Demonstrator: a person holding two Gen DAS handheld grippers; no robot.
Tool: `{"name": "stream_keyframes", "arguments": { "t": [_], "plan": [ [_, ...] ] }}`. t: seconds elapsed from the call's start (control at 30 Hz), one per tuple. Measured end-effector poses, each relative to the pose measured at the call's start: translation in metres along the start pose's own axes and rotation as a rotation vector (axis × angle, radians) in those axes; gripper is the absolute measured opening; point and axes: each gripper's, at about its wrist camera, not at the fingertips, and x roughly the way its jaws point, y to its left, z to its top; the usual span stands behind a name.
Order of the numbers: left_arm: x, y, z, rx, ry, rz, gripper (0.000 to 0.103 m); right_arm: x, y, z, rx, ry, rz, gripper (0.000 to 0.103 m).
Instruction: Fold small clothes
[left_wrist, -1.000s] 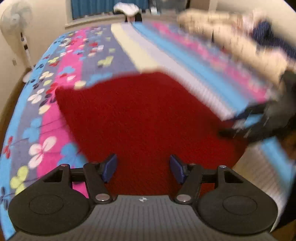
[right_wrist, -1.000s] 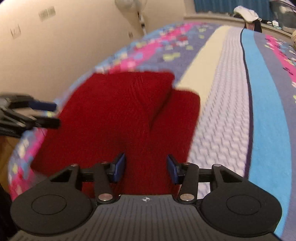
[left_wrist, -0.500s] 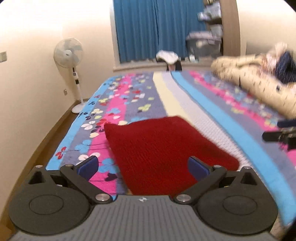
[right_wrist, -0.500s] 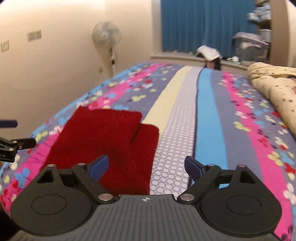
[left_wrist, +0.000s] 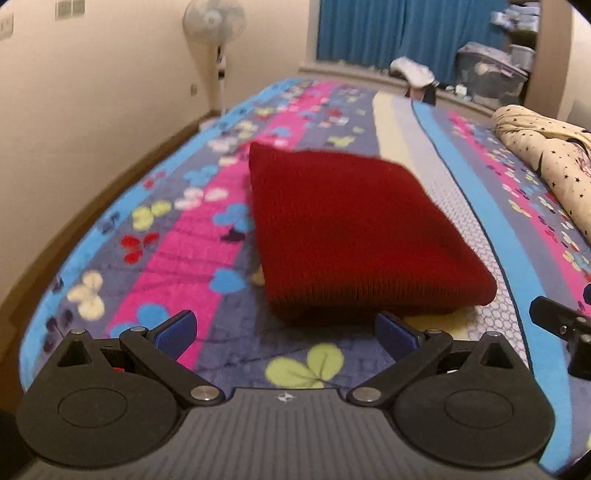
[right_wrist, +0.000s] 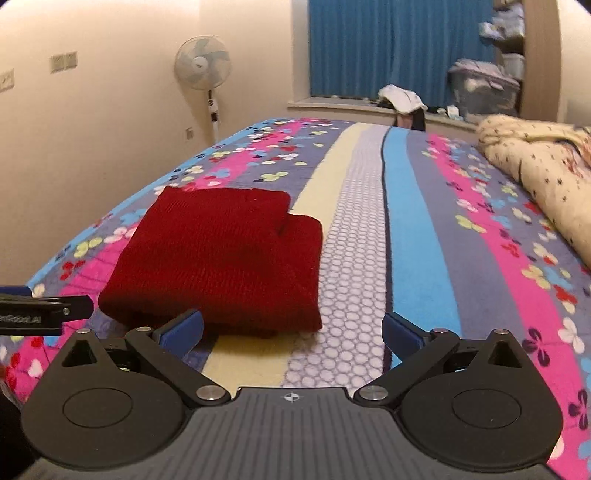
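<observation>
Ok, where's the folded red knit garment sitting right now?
The folded red knit garment lies on the floral striped bedspread, left of its cream stripe in the right wrist view, just ahead of both open grippers and touching neither; the left wrist view shows it centre-frame.

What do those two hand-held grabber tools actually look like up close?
Both look alike. The left gripper and right gripper each have matte black linkage arms with silver pivot pins, round black discs, a ribbed grey body with a small crosshair mark, and blue pads on the fingers.
</observation>
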Motion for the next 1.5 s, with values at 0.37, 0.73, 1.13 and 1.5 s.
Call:
{"name": "stream_keyframes", "arguments": {
  "t": [0.37,0.73,1.13,1.5],
  "plan": [
    [0.014,-0.012,0.0,0.033,-0.017,-0.006,0.103,0.019,0.015,0.005,0.011,0.02,0.032,0.102],
    [0.019,-0.013,0.001,0.038,-0.026,-0.012,0.103,0.028,0.027,0.008,-0.003,0.02,0.05,0.102],
    [0.02,-0.01,0.001,0.033,-0.022,-0.006,0.102,0.026,0.035,0.012,-0.034,-0.005,0.05,0.102],
    [0.019,-0.011,0.001,0.035,-0.024,-0.004,0.102,0.026,0.034,0.012,-0.027,-0.001,0.055,0.102]
  ]
}}
